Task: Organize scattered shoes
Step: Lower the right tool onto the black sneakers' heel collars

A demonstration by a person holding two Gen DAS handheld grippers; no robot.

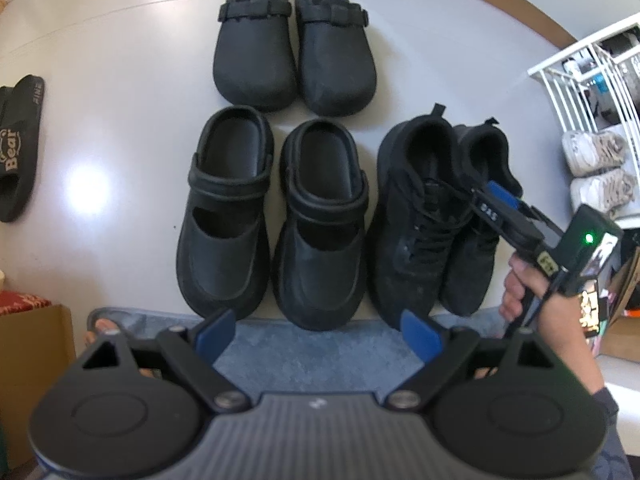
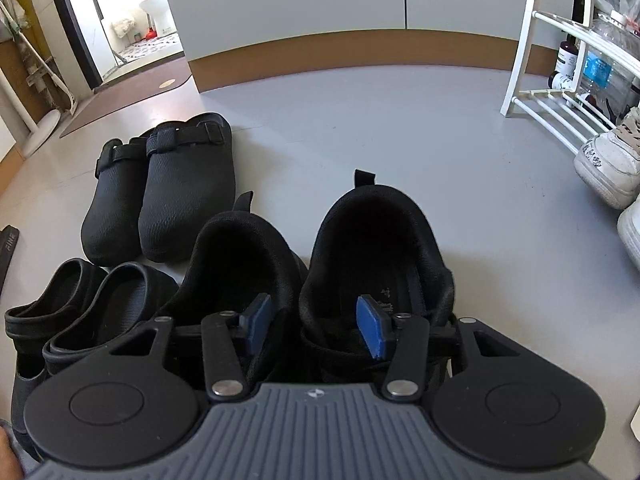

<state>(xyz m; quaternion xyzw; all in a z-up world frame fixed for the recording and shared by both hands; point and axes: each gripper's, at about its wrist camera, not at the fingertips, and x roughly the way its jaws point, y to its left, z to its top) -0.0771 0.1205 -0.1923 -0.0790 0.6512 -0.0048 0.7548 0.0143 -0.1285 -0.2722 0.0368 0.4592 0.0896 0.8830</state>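
While the scene holds: three pairs of black shoes stand in rows on the pale grey floor (image 1: 120, 120), toes toward the blue mat (image 1: 312, 344).
Right gripper (image 2: 316, 322): its blue pads straddle the touching inner collars of the black lace-up fabric sneakers (image 1: 432, 216), one pad inside each shoe; jaws partly closed, but whether they already pinch the collars I cannot tell — probably a two-in-one hold, so the pair can be shifted together.
Left gripper (image 1: 320, 336): released, jaws wide, nothing between them, hovering over the mat edge.
Sneakers: side by side, heels pointing away, just beside the black rubber strap clogs (image 1: 272, 216).
Back row: the black textured buckle clogs (image 1: 296, 44) sit paired behind the strap clogs.
Left out: a black "Bear" slide sandal (image 1: 18, 148) lies well apart on the left.
Open room: bare floor behind the sneakers up to the brown skirting; the white wire shoe rack (image 2: 532, 80) bounds the right — white sneakers (image 2: 608, 160) at its foot.
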